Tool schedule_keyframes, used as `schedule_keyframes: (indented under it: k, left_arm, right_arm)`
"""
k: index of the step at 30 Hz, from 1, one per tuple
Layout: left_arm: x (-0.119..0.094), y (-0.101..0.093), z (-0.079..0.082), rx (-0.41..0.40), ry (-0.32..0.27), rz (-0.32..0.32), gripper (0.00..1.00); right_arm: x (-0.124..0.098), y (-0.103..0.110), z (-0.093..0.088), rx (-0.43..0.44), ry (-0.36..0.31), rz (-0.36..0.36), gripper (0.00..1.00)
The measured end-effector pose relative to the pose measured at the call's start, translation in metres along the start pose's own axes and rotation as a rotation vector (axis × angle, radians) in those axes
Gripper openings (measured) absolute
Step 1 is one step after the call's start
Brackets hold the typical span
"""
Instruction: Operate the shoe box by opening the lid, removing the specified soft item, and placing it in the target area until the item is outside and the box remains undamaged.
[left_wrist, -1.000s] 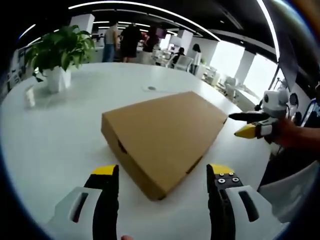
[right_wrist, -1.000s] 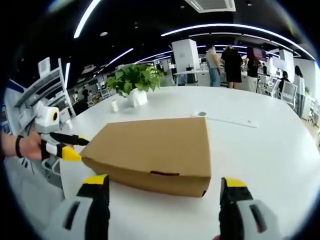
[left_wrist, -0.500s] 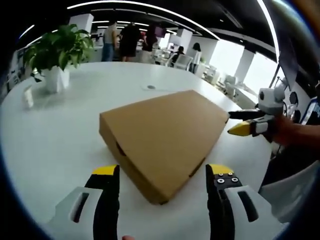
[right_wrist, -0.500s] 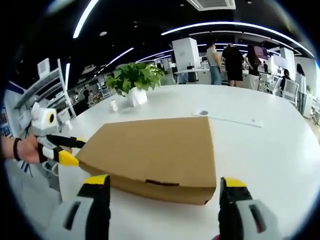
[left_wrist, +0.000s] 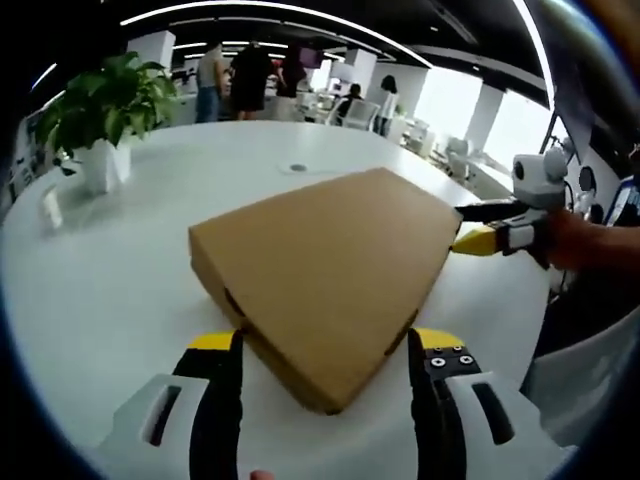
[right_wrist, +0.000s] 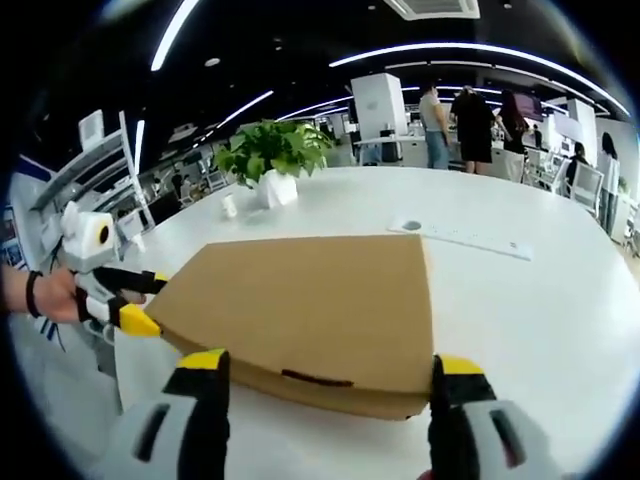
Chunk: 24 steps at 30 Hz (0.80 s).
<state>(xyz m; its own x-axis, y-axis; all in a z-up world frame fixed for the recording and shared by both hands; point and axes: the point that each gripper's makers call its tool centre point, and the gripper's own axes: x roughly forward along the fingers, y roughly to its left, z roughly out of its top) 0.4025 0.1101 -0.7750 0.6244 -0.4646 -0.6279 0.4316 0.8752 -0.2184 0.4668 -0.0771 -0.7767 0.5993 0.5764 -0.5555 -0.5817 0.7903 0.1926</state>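
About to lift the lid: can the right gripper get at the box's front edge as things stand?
Probably yes. The right gripper is open, its jaws straddling the closed shoe box's near edge, with nothing between them; the left gripper sits at the far corner.

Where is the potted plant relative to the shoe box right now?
The potted plant stands on the white table beyond the closed shoe box, apart from it; in the left gripper view it sits at upper left.

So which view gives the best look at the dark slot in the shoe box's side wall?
The right gripper view: the slot sits square on the shoe box wall facing the camera, between the right gripper jaws. In the left gripper view, the walls of the box run obliquely, so the two slots there look foreshortened and partly shadowed.
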Motion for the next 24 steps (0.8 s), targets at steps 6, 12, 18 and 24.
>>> schedule_keyframes:
  k: [6,12,18,24]
  left_arm:
    - [0.0,0.0,-0.001,0.009,0.009,0.0,0.67]
    - [-0.002,0.003,-0.002,0.001,0.008,0.006,0.64]
    - [-0.008,0.014,-0.004,0.001,0.019,0.014,0.63]
    - [-0.017,0.026,-0.009,-0.003,0.023,0.022,0.63]
  right_arm:
    - [-0.003,0.003,0.001,0.006,-0.015,-0.003,0.8]
    - [-0.004,0.01,0.002,0.008,-0.018,0.004,0.76]
    - [0.001,0.022,0.005,0.013,-0.018,0.003,0.75]
    - [0.009,0.032,0.007,0.006,-0.009,0.019,0.75]
